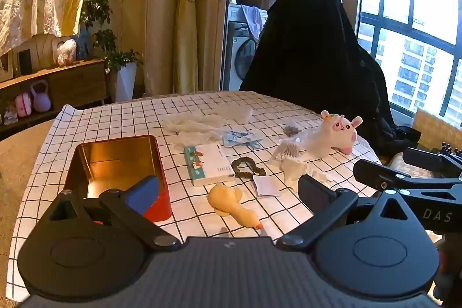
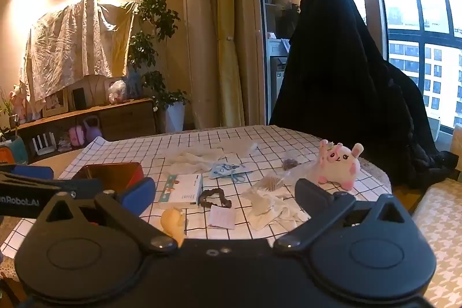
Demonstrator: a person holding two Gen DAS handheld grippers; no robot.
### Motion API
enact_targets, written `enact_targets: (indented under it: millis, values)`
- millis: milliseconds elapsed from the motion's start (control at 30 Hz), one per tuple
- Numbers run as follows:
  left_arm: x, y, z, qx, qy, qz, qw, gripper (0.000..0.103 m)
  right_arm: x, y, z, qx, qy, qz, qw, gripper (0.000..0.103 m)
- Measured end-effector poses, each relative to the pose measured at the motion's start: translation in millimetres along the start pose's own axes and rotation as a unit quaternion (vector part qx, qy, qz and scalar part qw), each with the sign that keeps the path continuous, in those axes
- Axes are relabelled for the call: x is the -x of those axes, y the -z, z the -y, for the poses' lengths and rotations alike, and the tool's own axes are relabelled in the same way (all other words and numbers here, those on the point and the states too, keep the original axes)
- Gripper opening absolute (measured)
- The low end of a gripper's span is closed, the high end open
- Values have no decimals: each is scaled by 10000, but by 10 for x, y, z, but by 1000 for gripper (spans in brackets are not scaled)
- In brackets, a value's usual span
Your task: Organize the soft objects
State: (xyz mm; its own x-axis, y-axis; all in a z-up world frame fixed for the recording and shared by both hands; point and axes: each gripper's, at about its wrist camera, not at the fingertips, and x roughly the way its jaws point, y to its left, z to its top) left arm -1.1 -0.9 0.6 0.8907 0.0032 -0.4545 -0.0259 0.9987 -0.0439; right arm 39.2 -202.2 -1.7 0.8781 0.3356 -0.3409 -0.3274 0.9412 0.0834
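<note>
Tin sits open at the left of the checked desk, gold inside, red outside, nothing in it that I can see. Everything else lies to its right. Just beside it is a white box; nearer than the box, a yellow duck lies on its side, bill pointing away from the tin. A dark scrunchie touches the box's far corner, with a paper slip just beyond the duck. Further from the tin come crumpled white cloths, a bundle of cotton swabs, and, farthest off, a pink-and-white plush sitting upright near the desk's right edge. Behind the box, more pale cloth and a small blue-printed pouch.

The left hand-held gripper hangs above the near edge with its fingers spread wide and nothing between them, the blue pad over the tin's near corner. The right hand-held gripper is likewise wide apart and holds nothing, poised over the duck and the slip, well away from the tin.
</note>
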Motion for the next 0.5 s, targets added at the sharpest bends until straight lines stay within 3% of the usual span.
enact_targets:
  millis: [100, 133, 500]
  values:
    - [47, 8, 34, -43, 4, 110, 9999, 103, -10, -23, 55, -82, 2, 57, 10000, 102]
    - [-8, -13, 19, 83, 33, -147, 9999, 103, -13, -36, 48, -20, 10, 42, 10000, 102]
    - [-14, -21, -51, 159, 87, -85, 9998, 103, -72, 27, 49, -255, -41, -92, 9996, 102]
